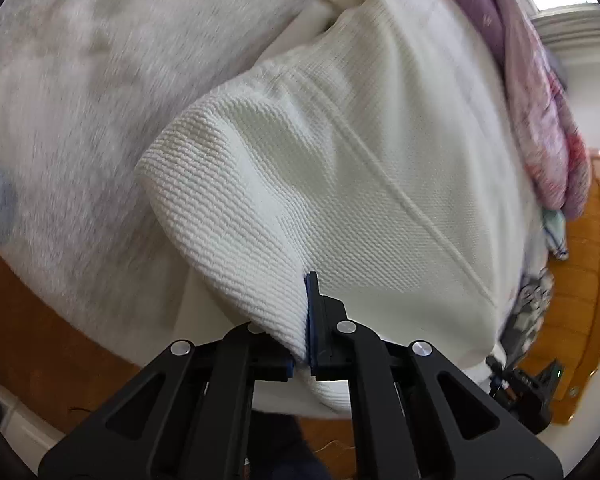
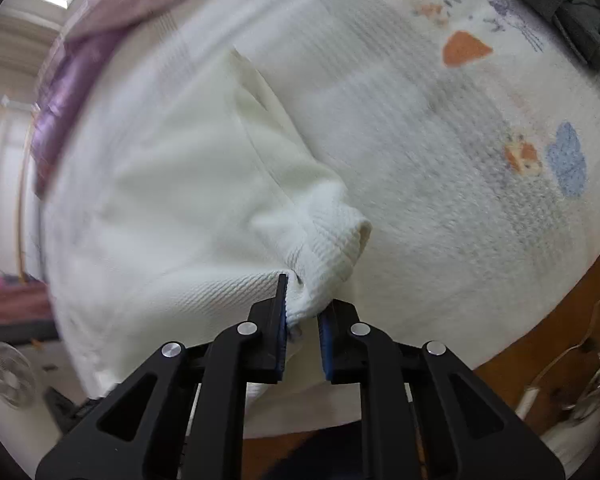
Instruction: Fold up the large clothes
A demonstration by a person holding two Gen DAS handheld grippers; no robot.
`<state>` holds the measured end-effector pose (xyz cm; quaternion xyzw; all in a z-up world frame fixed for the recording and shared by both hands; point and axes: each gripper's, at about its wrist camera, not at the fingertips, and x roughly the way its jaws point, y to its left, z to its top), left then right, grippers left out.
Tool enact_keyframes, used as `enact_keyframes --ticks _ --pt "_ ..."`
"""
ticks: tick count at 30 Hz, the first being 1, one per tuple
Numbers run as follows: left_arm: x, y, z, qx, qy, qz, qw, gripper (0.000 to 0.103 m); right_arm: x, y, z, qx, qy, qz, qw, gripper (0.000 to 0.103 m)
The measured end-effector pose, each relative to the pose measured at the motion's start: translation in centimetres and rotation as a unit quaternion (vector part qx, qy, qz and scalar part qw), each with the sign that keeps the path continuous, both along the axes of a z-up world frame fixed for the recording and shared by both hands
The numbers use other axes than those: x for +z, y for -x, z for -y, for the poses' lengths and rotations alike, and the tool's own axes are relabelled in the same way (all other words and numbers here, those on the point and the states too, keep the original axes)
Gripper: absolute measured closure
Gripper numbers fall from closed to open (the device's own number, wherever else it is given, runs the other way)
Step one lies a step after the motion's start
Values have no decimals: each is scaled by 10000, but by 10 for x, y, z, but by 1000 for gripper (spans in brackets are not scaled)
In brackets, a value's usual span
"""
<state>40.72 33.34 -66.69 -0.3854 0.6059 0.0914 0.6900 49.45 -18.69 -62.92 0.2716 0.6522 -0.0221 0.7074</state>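
A large white waffle-knit garment [image 1: 360, 168] lies spread on the bed. My left gripper [image 1: 300, 320] is shut on a ribbed hem corner of it, and the cloth drapes over the left finger. In the right wrist view the same garment [image 2: 172, 184] fills the middle. My right gripper [image 2: 303, 312] is shut on another bunched ribbed corner [image 2: 332, 252], with the cloth pinched between the blue pads, which stand slightly apart around it. The other gripper shows small at the lower right of the left wrist view [image 1: 528, 388].
The bed has a white sheet with orange and blue prints [image 2: 500, 140]. A purple and pink quilt [image 1: 540, 92] is piled at the far side. Wooden floor [image 1: 32, 320] lies below the bed edge. A small fan [image 2: 12, 372] and cables [image 2: 572, 364] are on the floor.
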Motion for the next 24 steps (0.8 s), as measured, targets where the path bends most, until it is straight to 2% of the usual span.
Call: enact_keyframes --ticks 1,3,5,7,9,10,11,14,16,19,21,24 --pt "-6 5 -1 17 18 -49 10000 98 -15 1 -1 31 23 -122 9999 89" --pt "-16 6 -8 127 -48 -183 9997 89 -37 1 -8 164 135 -500 9985 87" --pt "-19 6 -15 224 74 -172 9996 83 -40 0 -14 152 265 -459 9985 85" --pt "-15 6 -22 240 220 -86 9994 72 -32 0 -16 36 342 -546 9979 79" --pt "-3 11 -32 214 144 128 9996 39 -19 5 -14 -58 471 -607 9970 70" --pt "0 15 -35 226 74 158 9996 34 -6 9 -11 -132 639 -644 9958 68" --pt "5 20 -40 255 58 210 9994 33 3 15 -10 -174 669 -605 9958 63" --pt "9 31 -55 508 136 304 9982 30 36 18 -20 -36 421 -285 9987 62" --pt "7 38 -62 667 200 346 9970 30 57 7 -44 360 436 59 9984 62" --pt "-1 39 -60 687 157 286 9971 30 77 -36 -117 1277 132 684 9894 73" --pt "-9 37 -61 634 138 204 9977 30 75 -66 -163 1818 90 920 9790 87" --pt "-16 35 -61 554 192 176 9981 30 53 -107 -225 2296 154 895 9690 95"
